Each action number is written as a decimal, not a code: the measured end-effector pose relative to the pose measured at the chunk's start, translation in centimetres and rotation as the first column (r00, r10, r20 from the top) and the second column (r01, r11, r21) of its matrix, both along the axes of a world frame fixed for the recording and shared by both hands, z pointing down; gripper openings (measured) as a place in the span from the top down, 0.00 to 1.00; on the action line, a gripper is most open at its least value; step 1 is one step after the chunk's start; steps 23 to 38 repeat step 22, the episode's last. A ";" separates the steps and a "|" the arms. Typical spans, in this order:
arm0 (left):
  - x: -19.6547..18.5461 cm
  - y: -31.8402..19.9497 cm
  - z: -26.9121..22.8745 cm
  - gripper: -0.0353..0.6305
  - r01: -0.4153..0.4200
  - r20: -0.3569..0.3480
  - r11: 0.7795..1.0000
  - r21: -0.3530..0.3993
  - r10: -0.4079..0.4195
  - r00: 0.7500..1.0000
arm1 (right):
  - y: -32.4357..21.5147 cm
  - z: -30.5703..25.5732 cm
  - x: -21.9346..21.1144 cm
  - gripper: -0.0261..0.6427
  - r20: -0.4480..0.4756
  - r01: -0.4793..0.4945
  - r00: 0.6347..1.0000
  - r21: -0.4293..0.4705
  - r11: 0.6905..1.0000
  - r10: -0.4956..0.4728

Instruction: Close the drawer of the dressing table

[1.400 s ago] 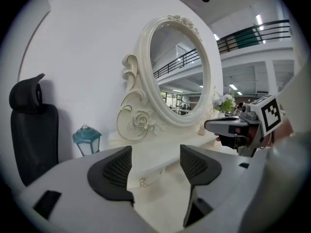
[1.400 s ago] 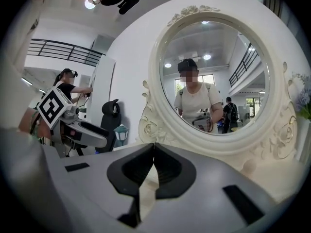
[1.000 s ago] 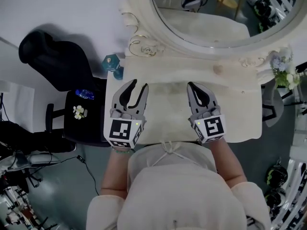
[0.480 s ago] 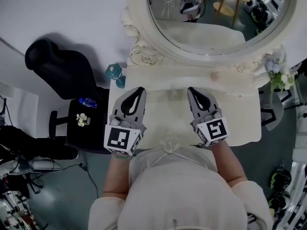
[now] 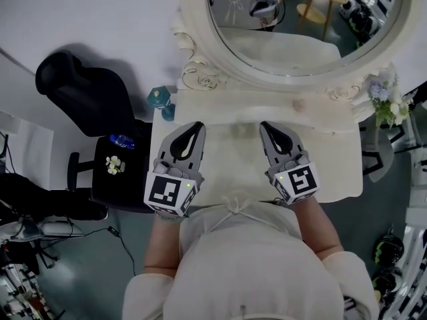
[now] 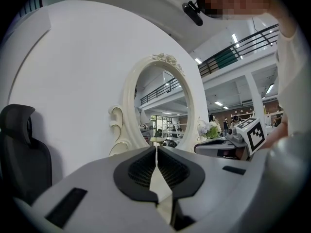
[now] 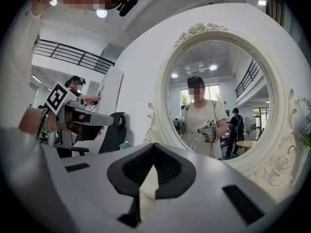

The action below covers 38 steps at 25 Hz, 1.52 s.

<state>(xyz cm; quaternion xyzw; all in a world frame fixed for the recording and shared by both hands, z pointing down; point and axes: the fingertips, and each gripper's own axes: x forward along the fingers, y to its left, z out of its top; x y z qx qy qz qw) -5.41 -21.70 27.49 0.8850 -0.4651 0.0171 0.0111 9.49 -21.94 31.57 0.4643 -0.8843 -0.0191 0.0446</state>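
Observation:
The white dressing table (image 5: 333,159) stands under its oval mirror (image 5: 300,25). No view shows its drawer; the tabletop and the person's body hide the front. My left gripper (image 5: 199,126) hovers level over the left half of the top, jaws shut with nothing between them. In the left gripper view, the left gripper (image 6: 156,147) has its tips meeting and points at the mirror frame (image 6: 129,110). My right gripper (image 5: 264,125) hangs over the right half, also shut and empty. The right gripper (image 7: 154,145) faces the mirror (image 7: 214,106) in its own view.
A black office chair (image 5: 87,92) stands left of the table, with a black stool (image 5: 100,179) bearing a blue bottle (image 5: 120,141) in front of it. A teal object (image 5: 159,100) sits at the table's back left corner, and flowers (image 5: 387,99) at the right end.
The left gripper's jaws, spread a second ago, have come together. Both grippers have risen slightly above the tabletop and then held still.

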 end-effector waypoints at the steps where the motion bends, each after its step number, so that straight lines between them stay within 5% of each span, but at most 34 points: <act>1: 0.0 0.0 0.1 0.91 -0.001 0.001 1.000 -0.004 0.001 1.000 | 0.0 0.0 -0.1 0.96 -0.001 0.001 1.000 -0.001 1.000 -0.001; 38: 1.2 -0.6 1.5 0.91 -0.018 0.005 0.999 -0.042 0.019 1.000 | -0.8 0.9 0.7 0.96 0.014 -0.020 1.000 -0.027 0.999 0.021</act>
